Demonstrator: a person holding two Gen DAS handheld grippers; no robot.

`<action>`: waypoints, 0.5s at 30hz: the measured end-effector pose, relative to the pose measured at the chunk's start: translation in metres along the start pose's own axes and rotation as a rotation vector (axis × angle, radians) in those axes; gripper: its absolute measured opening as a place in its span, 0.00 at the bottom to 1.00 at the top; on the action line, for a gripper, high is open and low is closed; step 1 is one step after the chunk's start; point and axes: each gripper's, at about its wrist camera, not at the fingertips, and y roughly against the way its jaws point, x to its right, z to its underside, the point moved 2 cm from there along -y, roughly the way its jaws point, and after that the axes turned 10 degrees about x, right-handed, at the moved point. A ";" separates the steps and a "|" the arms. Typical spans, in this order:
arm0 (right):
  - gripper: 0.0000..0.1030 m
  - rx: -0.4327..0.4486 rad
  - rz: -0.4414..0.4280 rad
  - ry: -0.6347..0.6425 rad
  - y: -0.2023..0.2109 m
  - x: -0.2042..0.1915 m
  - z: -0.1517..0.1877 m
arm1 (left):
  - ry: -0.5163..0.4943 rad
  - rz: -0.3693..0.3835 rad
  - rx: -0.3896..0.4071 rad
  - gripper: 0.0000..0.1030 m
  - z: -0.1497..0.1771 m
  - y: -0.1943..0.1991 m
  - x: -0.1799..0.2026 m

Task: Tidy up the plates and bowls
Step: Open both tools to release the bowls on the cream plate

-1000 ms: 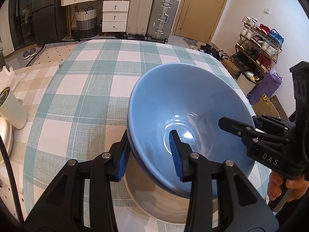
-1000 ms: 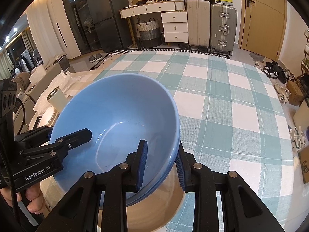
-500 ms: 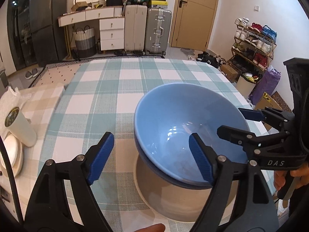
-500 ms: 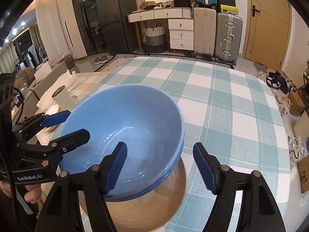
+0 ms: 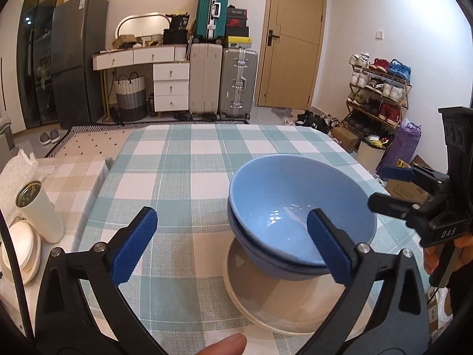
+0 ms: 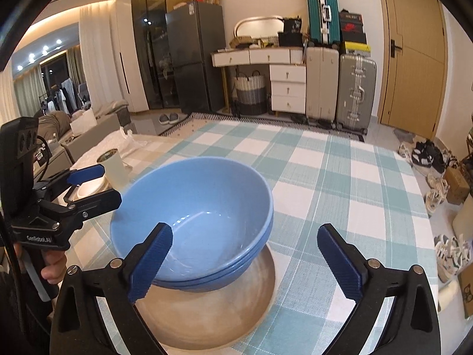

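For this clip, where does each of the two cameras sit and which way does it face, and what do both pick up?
Left wrist view: rides the left gripper, jaws open, angled down over the checked tablecloth toward the door; a fingertip shows below.
Right wrist view: rides the right gripper, jaws open, facing the same wall; the hand holding the other gripper shows at left.
Shared: the stacked blue bowls on a beige plate.

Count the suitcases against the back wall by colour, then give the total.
teal suitcase: 1
beige suitcase: 1
silver suitcase: 1
Total: 3
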 end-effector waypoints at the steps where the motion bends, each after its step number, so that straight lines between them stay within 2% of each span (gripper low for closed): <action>1: 0.99 0.021 -0.004 0.004 0.005 0.001 0.001 | -0.005 0.002 0.011 0.98 0.003 0.004 -0.002; 8: 0.99 0.113 -0.018 0.029 0.029 0.010 0.013 | -0.009 -0.005 0.064 0.98 0.018 0.022 -0.018; 15: 0.99 0.172 -0.027 0.065 0.046 0.015 0.032 | -0.024 0.004 0.083 0.98 0.038 0.031 -0.031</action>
